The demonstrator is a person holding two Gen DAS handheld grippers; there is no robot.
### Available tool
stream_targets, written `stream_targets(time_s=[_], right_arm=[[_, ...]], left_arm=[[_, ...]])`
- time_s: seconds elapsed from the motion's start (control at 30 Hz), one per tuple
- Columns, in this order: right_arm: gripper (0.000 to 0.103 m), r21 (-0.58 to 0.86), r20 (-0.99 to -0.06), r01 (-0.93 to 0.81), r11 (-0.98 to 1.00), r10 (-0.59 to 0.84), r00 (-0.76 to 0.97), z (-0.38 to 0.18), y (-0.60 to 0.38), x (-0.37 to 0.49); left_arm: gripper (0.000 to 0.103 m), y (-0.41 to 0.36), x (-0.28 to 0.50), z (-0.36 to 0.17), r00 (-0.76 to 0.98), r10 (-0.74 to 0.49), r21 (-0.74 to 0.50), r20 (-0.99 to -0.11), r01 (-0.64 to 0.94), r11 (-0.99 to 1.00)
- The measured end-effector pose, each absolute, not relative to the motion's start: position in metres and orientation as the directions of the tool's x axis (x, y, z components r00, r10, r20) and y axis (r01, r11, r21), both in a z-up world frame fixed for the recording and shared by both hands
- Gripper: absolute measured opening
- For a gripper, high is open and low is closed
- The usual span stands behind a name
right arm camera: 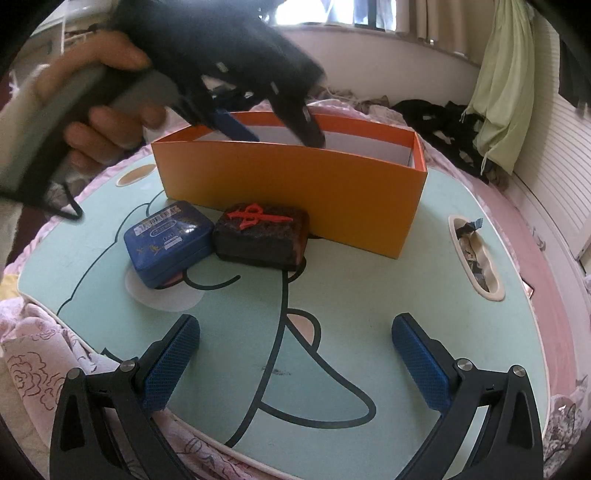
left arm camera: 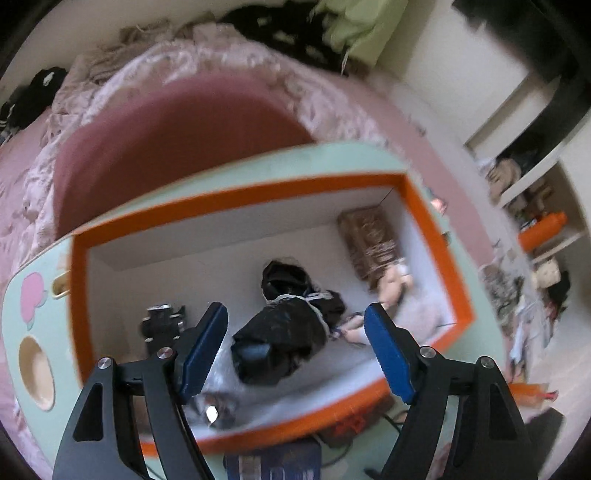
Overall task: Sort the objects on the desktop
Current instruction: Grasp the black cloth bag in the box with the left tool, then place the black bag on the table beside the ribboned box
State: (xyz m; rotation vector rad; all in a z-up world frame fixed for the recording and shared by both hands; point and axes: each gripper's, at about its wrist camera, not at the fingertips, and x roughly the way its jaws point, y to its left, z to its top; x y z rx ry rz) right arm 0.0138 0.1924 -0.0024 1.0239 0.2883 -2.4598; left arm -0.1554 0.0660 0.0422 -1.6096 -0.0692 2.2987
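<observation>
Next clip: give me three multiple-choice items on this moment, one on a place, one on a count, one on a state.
1. Where is the blue tin?
A. in the box
B. on the tray, before the orange box
C. on the floor

2. How many small cases stand outside the box?
A. two
B. four
C. none

3. How do the right gripper jaws stand?
A. open, empty
B. shut on the tin
C. shut on the box

Key: 1 B, it sits beside the dark case; 2 A, tin and dark case; 3 A, only bare tray between them.

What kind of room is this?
Probably a bedroom: the lap table sits on a bed with a pink flowery bedspread, and clothes are piled by the window.
</observation>
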Motion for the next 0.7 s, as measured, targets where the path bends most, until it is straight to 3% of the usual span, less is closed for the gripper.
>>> stream_targets(time_s=[0.03,0.1,0.2,0.4,0.6,0.7], right_arm=[[0.103,-0.017,-0.713,0.487,-0.873,-0.331,-0.619,-0.002,0.192,0.014],[0.103,-0.017,-0.714,0.486,-0.874,-0.33,-0.618,-0.003,0.193,0.014],[0.103,-0.016,-0.712,0.486,-0.874,-0.331,-0.619,-0.002,0.192,0.014],[0.103,-0.017,-0.711,0.486,-0.874,-0.331,-0.62,-0.001,0.192,0.014],[0.103,-0.017,-0.711,0.486,-0.874,-0.331,-0.62,-0.001,0.193,0.014],[0.103,-0.016,-0.711,0.486,-0.874,-0.331,-0.62,-0.001,0.192,0.014]], left_arm=[[0.071,0.07,-0.157,0.036,-0.288,0.285,-0.218,-0.914,-0.244,-0.945],[0.051,0.076,-0.161,0.023,-0.246,0.287,-0.225,-0.926,-0.251,-0.941],[0.037,0.076,-0.163,0.022,-0.252,0.299,-0.236,-0.92,-0.254,-0.938],[0.033,0.047,-0.154,0.048,-0.336,0.398,-0.344,-0.854,-0.209,-0.915],[0.034,0.029,-0.095,0.126,-0.466,0.519,-0.389,-0.717,-0.35,-0.852],[0.035,0.031,-0.071,0.13,-0.461,0.532,-0.367,-0.711,-0.402,-0.839]])
